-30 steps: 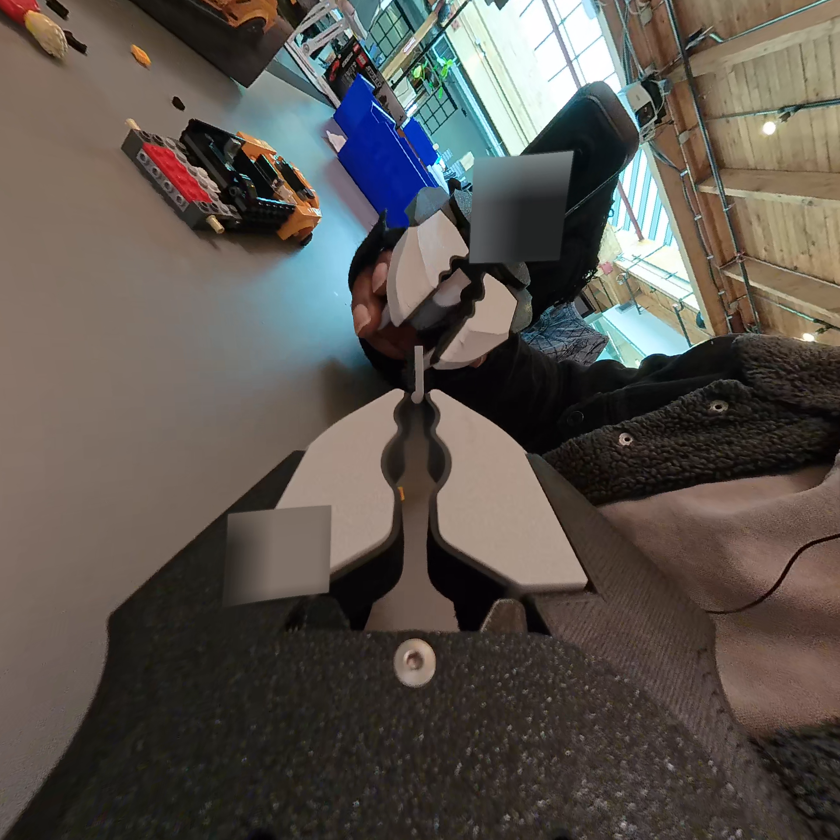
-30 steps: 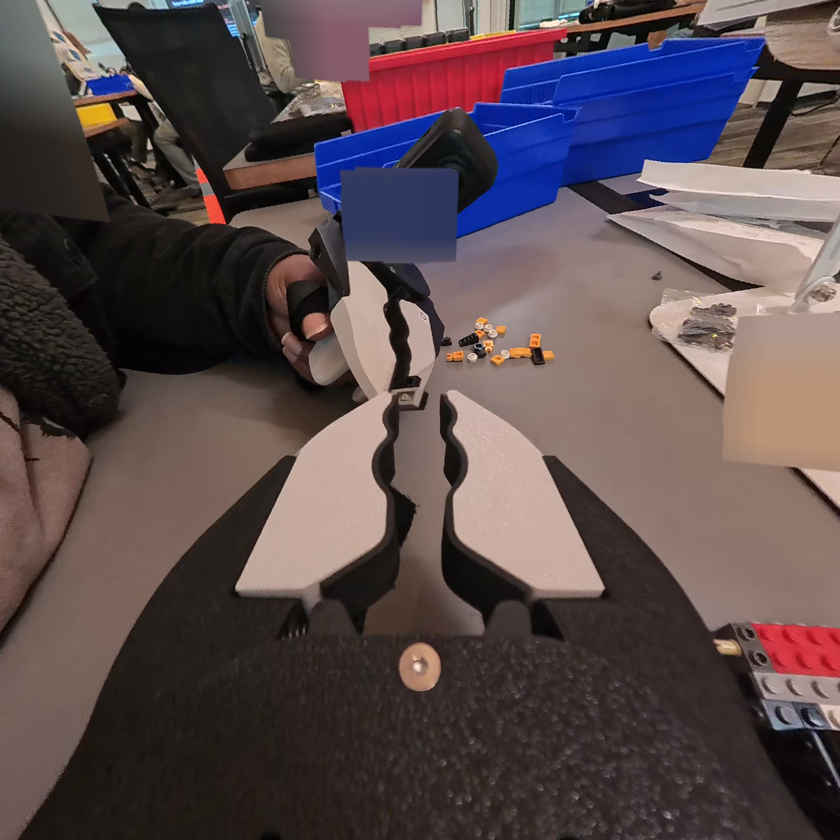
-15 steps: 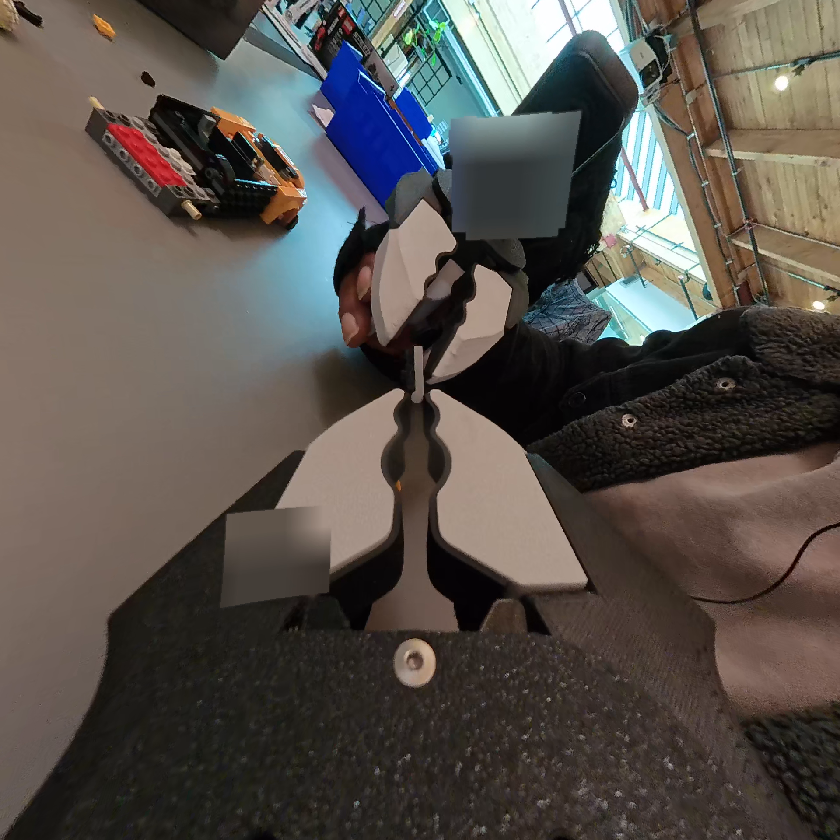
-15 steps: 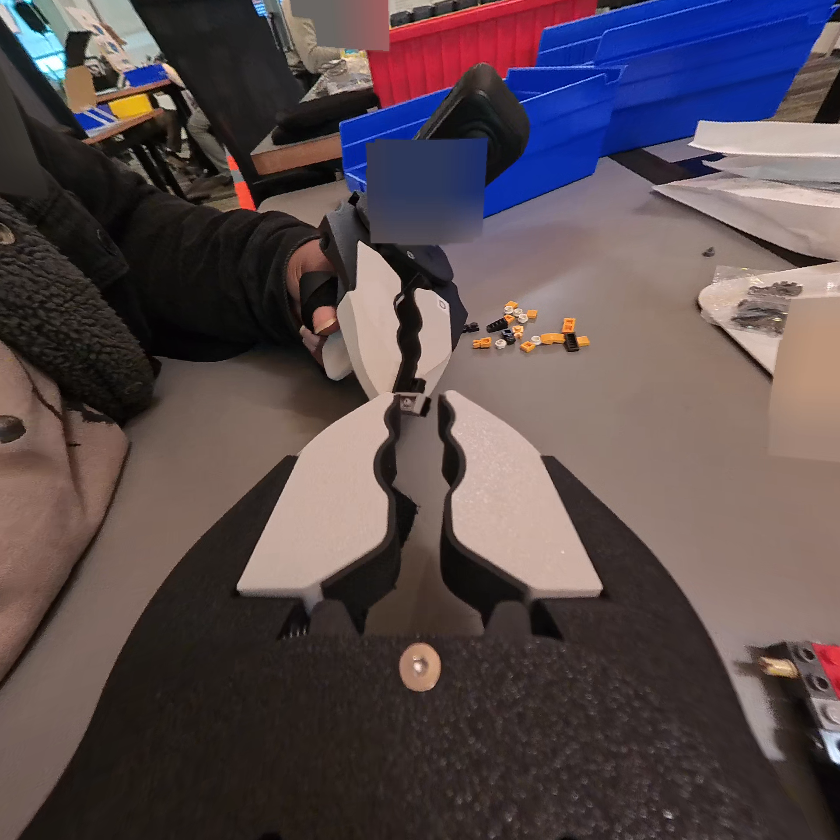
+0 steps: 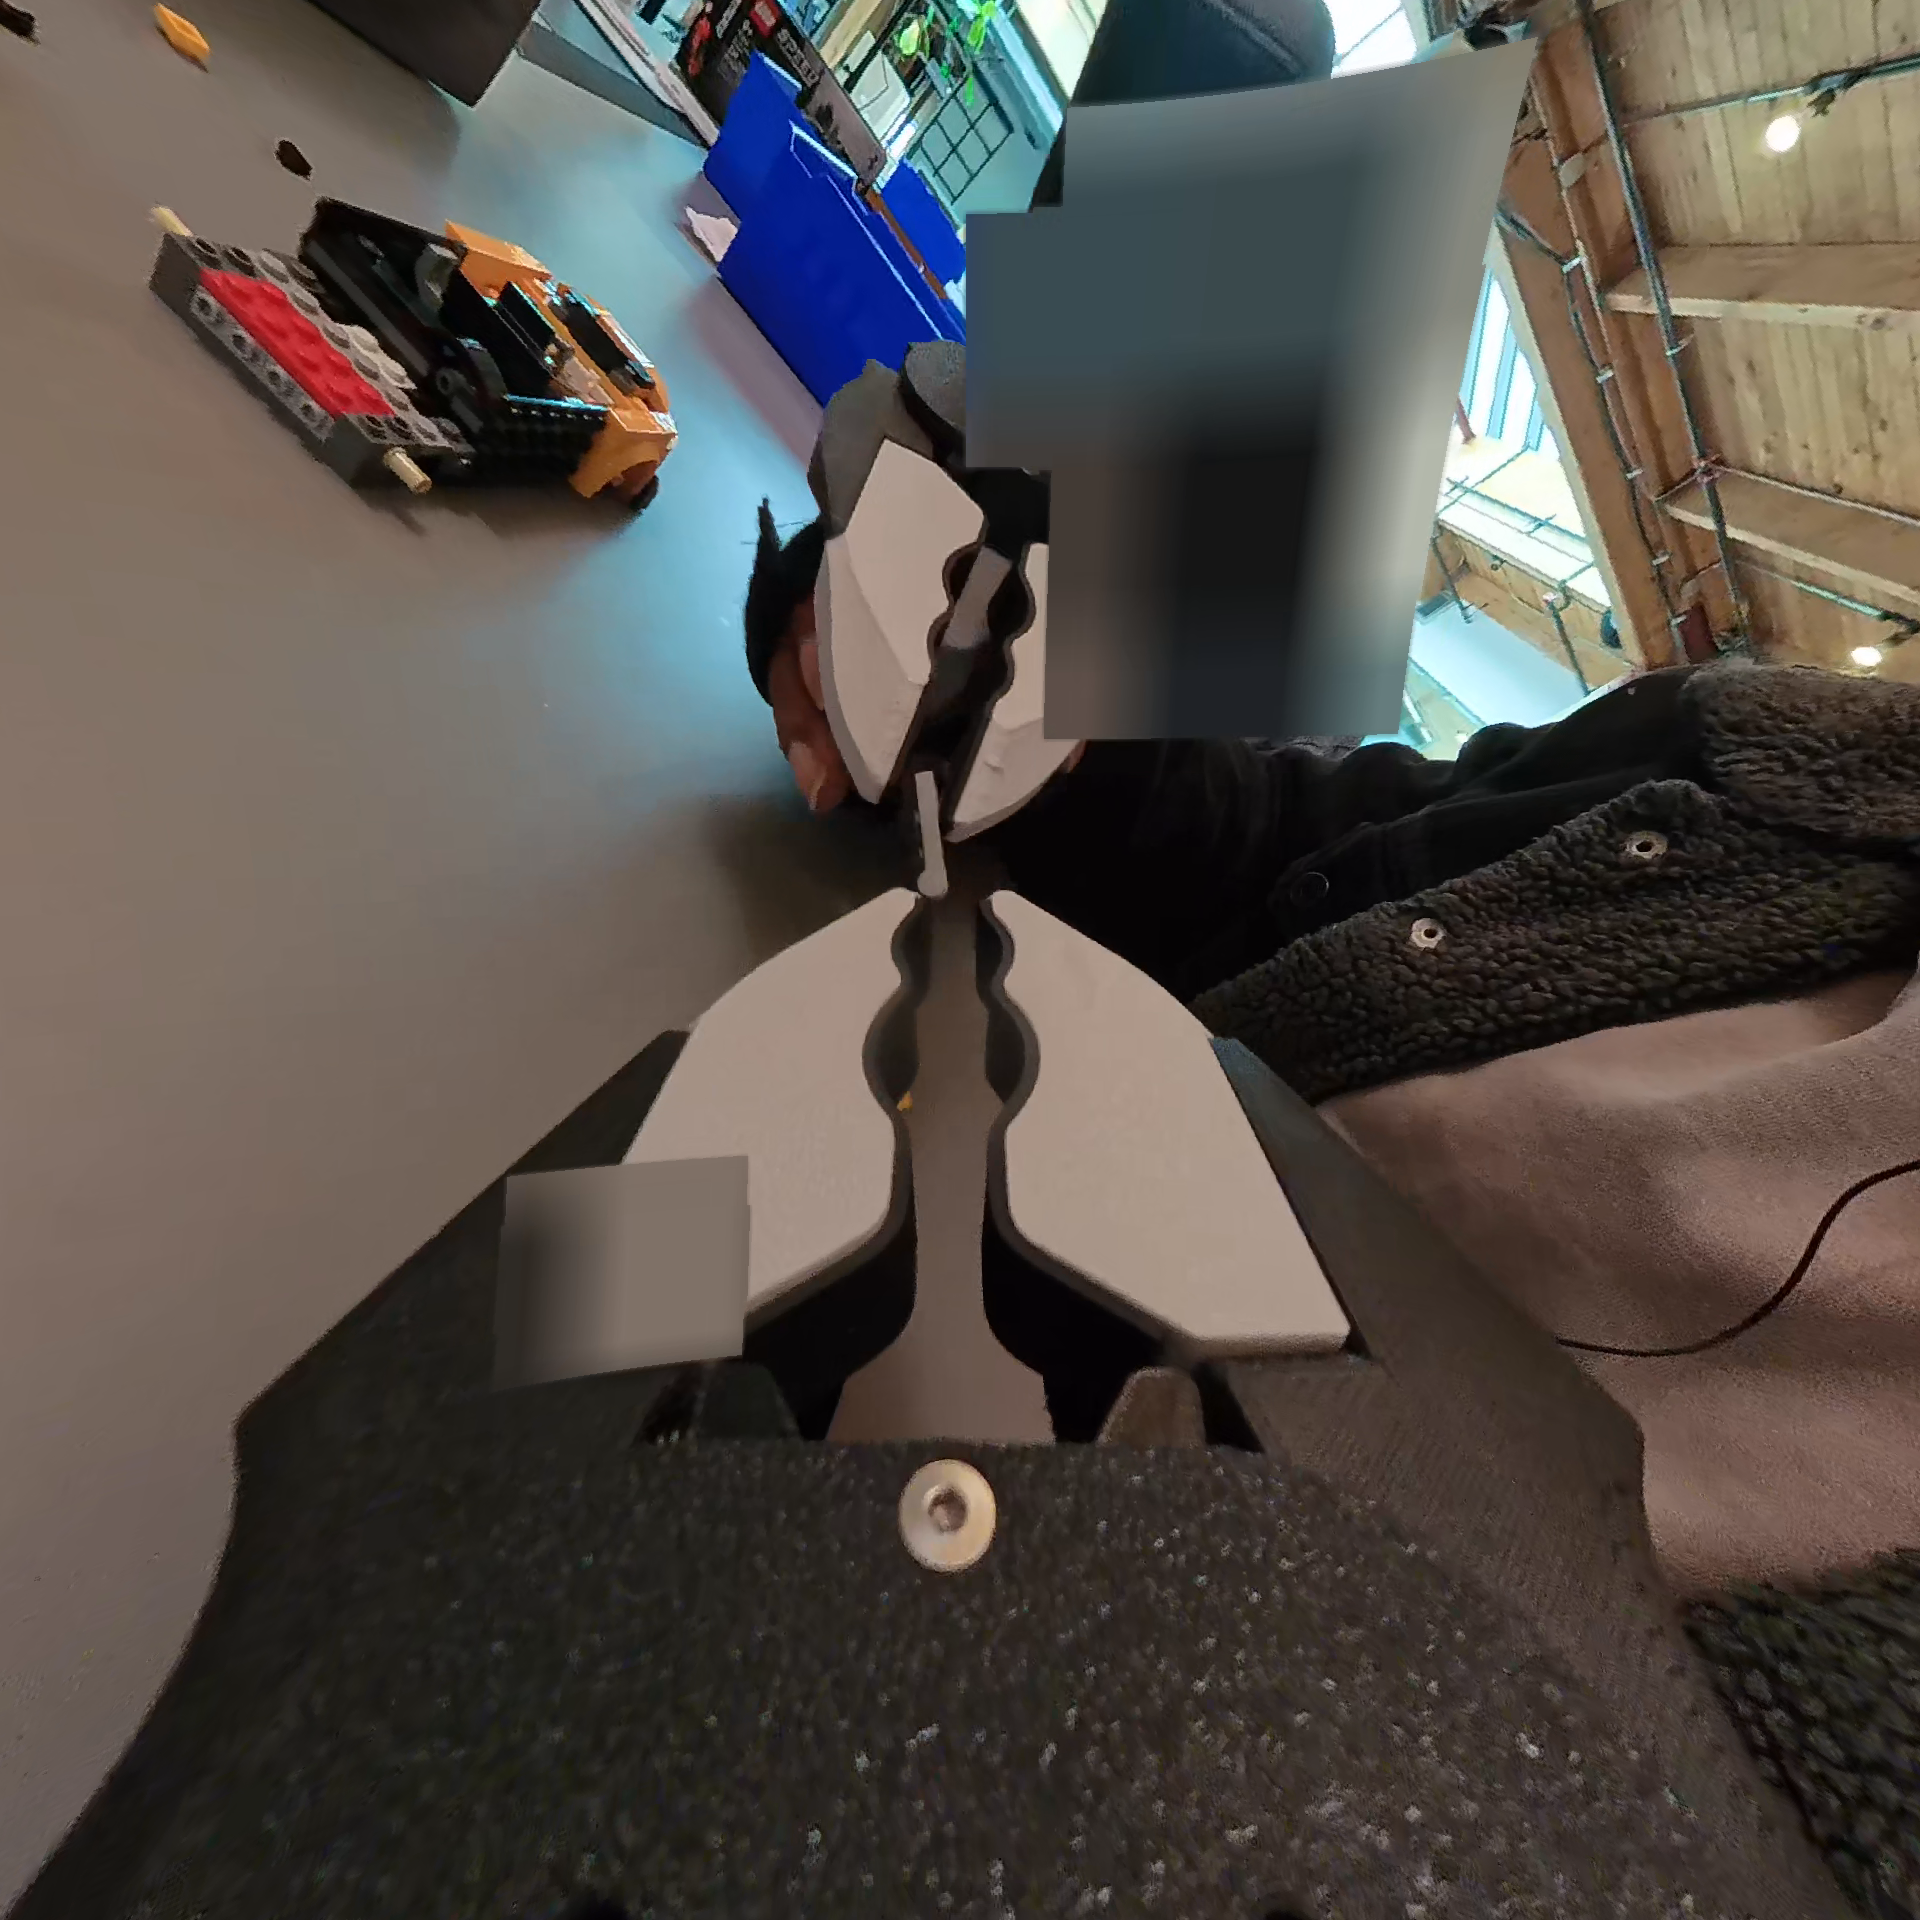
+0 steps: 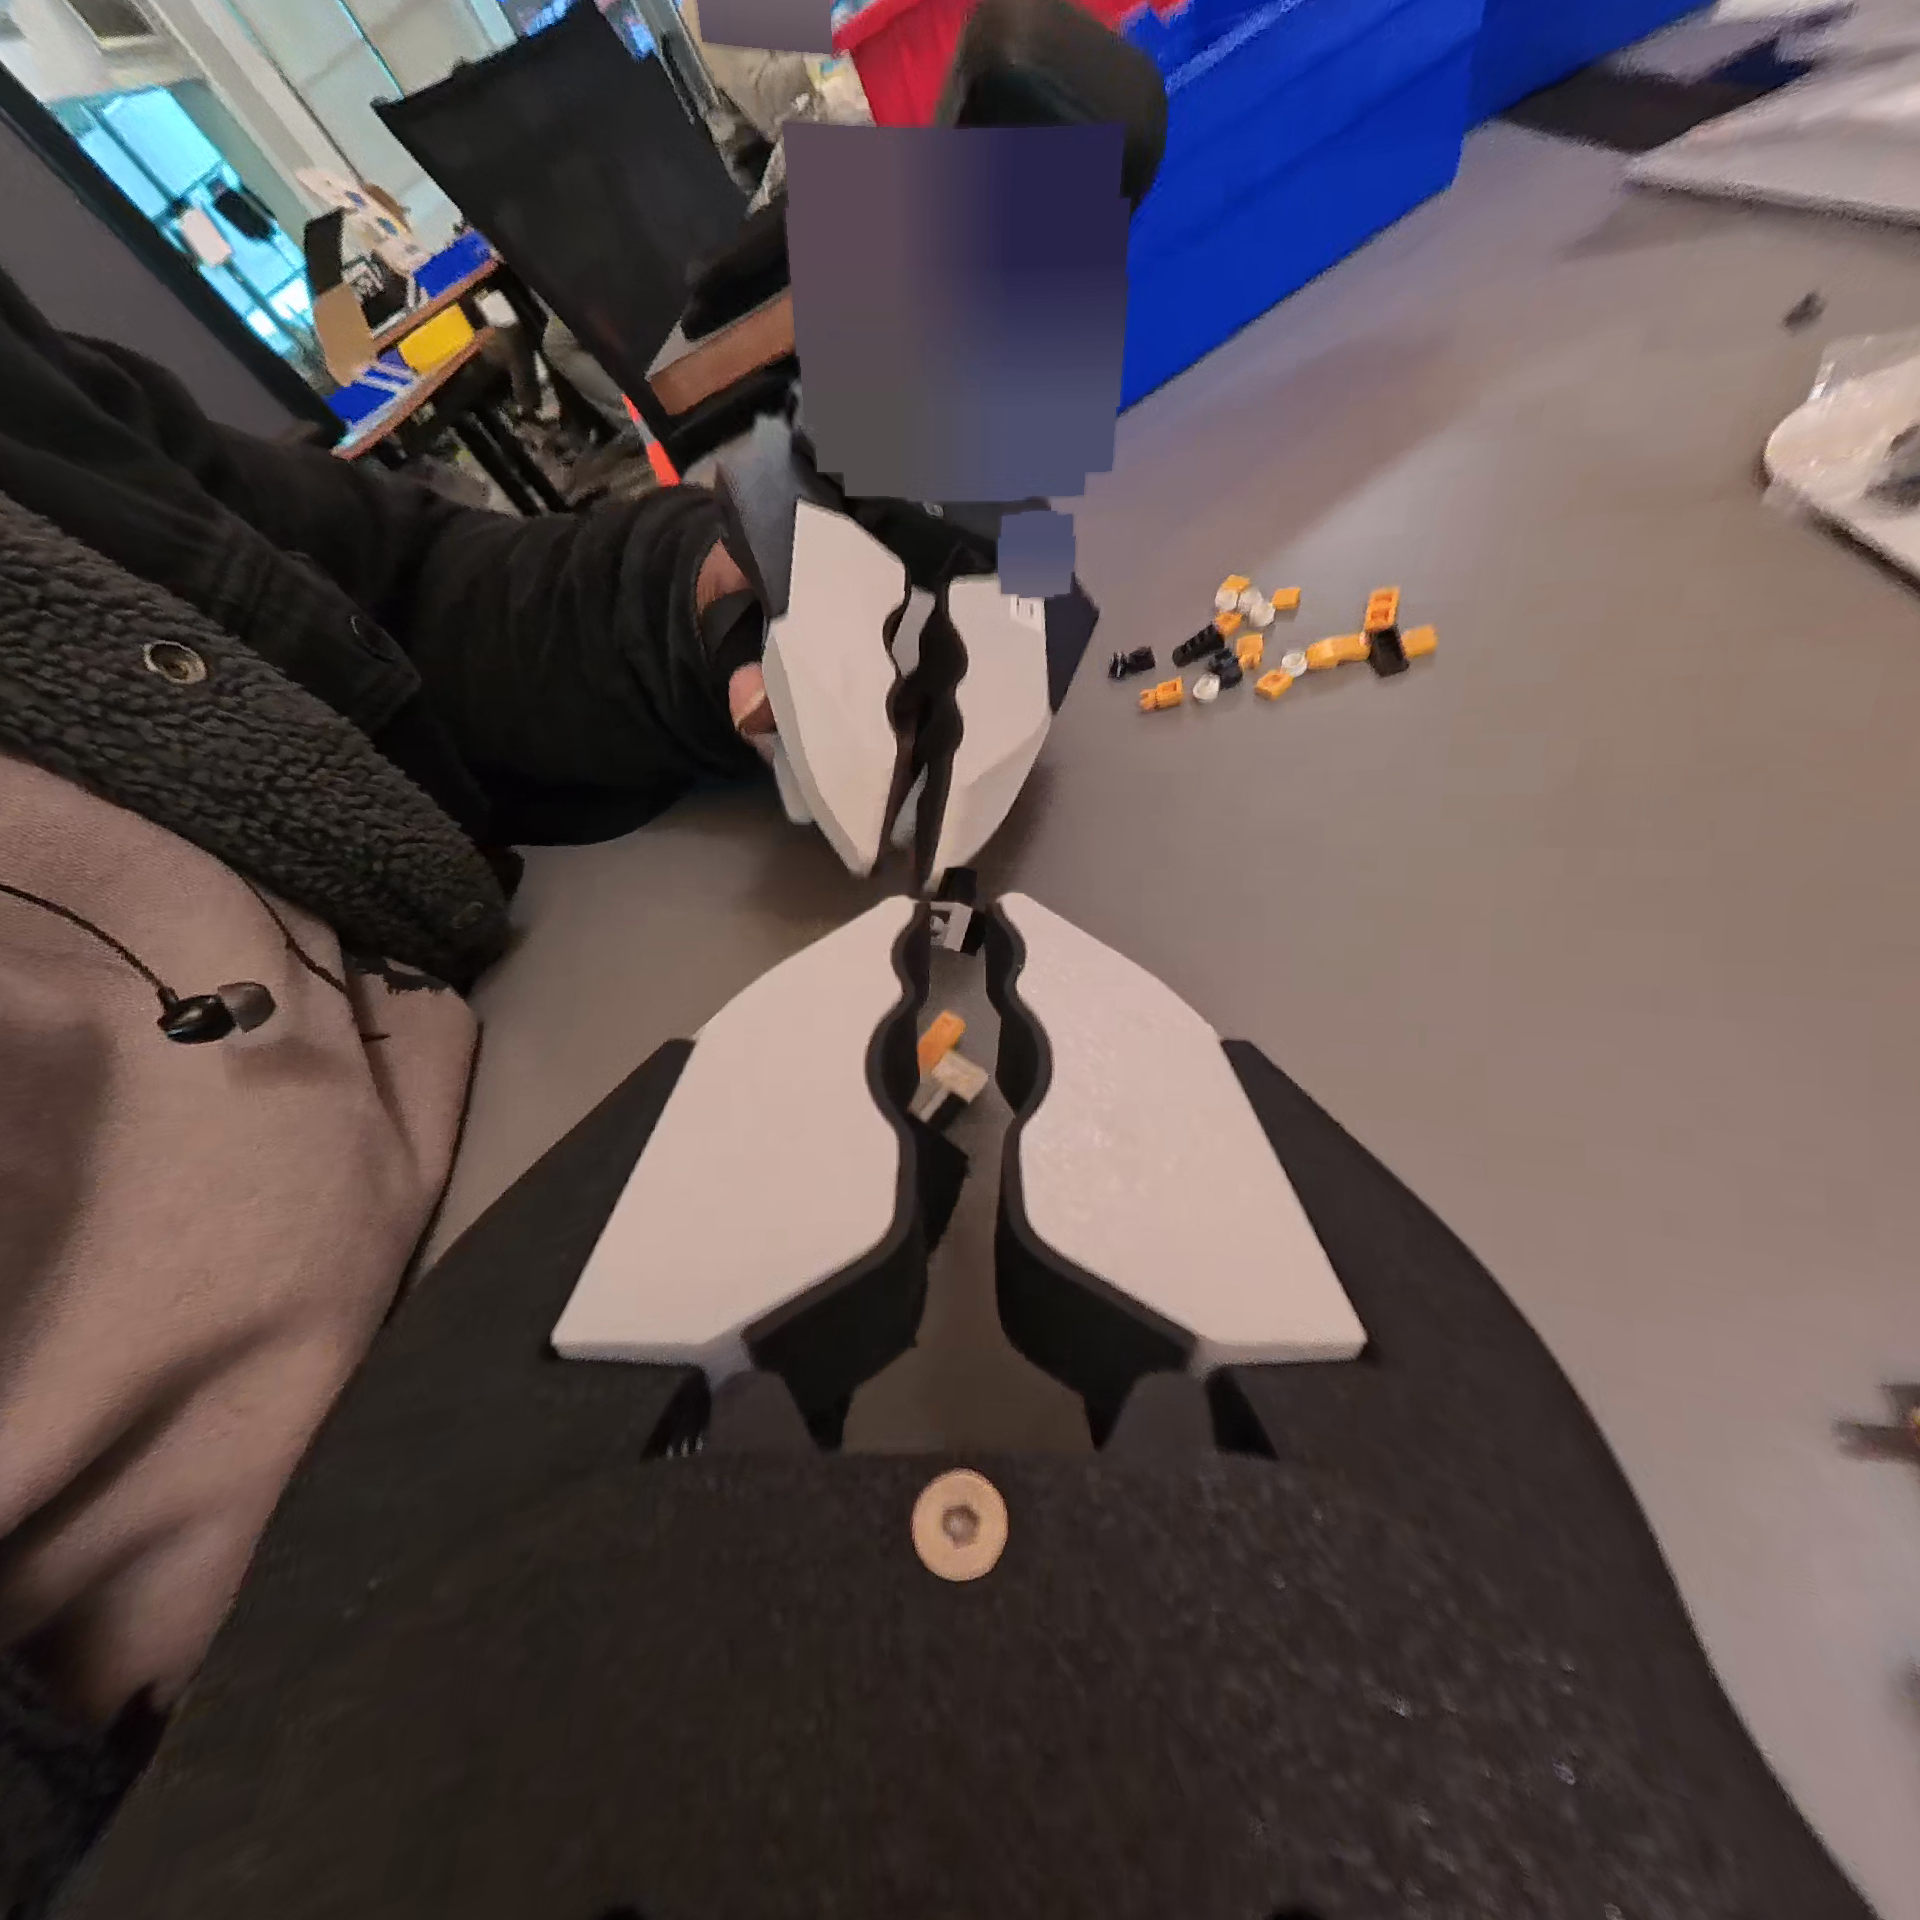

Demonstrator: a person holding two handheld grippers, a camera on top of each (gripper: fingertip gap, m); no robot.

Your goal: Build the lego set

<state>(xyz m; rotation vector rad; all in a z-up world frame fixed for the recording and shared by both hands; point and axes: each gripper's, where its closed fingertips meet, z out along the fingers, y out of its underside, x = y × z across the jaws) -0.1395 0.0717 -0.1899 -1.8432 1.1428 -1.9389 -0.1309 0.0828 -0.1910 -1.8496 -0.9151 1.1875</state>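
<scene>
Left gripper (image 5: 948, 902): pale grey wavy-edged fingers (image 5: 1132, 1132), speckled black body, silver screw (image 5: 947, 1512); right gripper (image 6: 951, 906) alike; black sleeve (image 6: 540, 644), dark fleece jacket (image 5: 1558, 935).

- You held grippers with white fingers (image 6: 1122, 1143) on speckled black bodies.
- The table (image 5: 312, 831) was plain grey.
- The partly built car (image 5: 416, 343) showed orange, black, grey and a red plate.
- Your loose pieces (image 6: 1288, 644) were orange, black and white.
- The bins (image 5: 821, 270) were blue.
</scene>
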